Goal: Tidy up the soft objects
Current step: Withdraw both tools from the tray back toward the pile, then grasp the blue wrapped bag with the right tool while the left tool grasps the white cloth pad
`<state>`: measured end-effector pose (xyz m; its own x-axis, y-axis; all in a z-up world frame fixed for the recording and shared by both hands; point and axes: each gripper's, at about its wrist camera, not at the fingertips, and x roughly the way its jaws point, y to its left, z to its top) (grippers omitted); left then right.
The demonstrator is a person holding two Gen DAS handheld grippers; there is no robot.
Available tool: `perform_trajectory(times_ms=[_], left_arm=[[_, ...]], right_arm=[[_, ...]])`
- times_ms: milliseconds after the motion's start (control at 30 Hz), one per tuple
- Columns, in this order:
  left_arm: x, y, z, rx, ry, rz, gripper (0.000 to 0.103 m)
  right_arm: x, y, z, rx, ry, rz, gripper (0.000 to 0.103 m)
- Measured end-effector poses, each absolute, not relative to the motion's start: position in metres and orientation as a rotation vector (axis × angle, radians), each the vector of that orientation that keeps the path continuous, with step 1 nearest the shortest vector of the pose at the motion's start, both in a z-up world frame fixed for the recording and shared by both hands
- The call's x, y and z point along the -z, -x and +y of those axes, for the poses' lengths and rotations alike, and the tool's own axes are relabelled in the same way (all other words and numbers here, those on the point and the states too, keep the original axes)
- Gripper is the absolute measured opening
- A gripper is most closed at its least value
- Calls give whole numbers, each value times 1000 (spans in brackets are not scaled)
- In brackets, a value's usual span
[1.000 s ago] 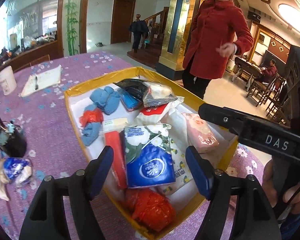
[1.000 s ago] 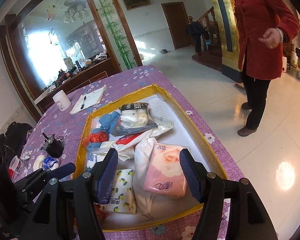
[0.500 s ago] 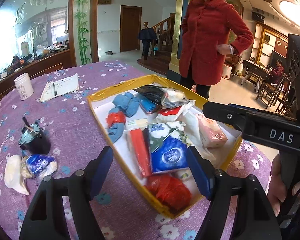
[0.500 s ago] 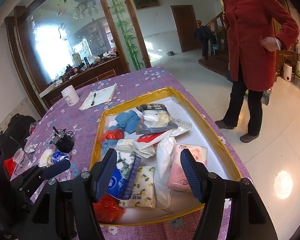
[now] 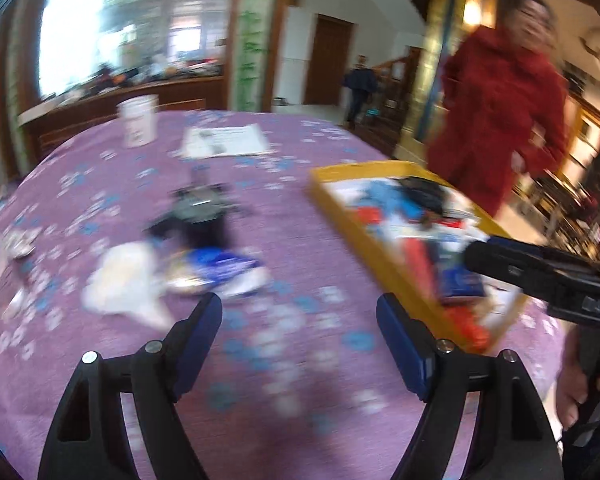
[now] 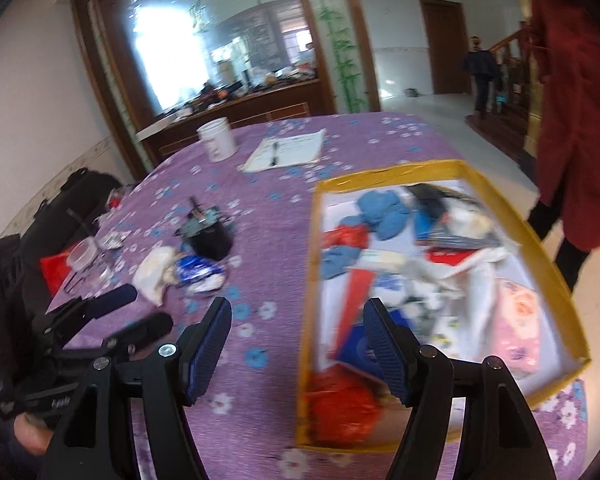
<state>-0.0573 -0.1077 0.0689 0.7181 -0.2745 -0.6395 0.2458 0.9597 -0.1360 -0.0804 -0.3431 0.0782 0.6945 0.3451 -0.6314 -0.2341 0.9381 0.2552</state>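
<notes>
A yellow-rimmed box (image 6: 388, 174) holds several soft things, among them a red bag (image 6: 340, 404), a pink tissue pack (image 6: 518, 328) and blue cloth (image 6: 380, 212). On the purple cloth left of it lie a blue-white packet (image 5: 216, 268) (image 6: 198, 272) and a white soft lump (image 5: 120, 280) (image 6: 156, 270). My left gripper (image 5: 300, 312) hovers just short of them, jaws opening, nothing between. My right gripper (image 6: 298, 312) hangs over the box's left rim, jaws also opening and empty. Both views are motion-blurred.
A black pouch (image 6: 210, 238) stands behind the packet. Farther back are a white cup (image 6: 216, 140) and a notepad with a pen (image 6: 288, 150). A person in a red coat (image 5: 500, 120) stands beyond the box (image 5: 360, 170). A clear container (image 6: 82, 252) sits at the table's left edge.
Both grippers have swung left, away from over the box toward the loose items on the cloth. The box now sits to the right. Both pairs of jaws stand slightly wider.
</notes>
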Motion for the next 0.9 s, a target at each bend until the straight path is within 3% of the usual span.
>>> perform_trajectory(times_ms=[400, 700, 900], left_arm=[[-33, 30, 33, -55, 252, 776, 79], [-25, 27, 45, 28, 381, 785, 79], [-26, 28, 45, 35, 388, 781, 79]], right_arm=[[-38, -19, -224, -595, -149, 913, 76], [5, -67, -209, -713, -331, 1054, 77], [-14, -33, -183, -761, -108, 986, 77]])
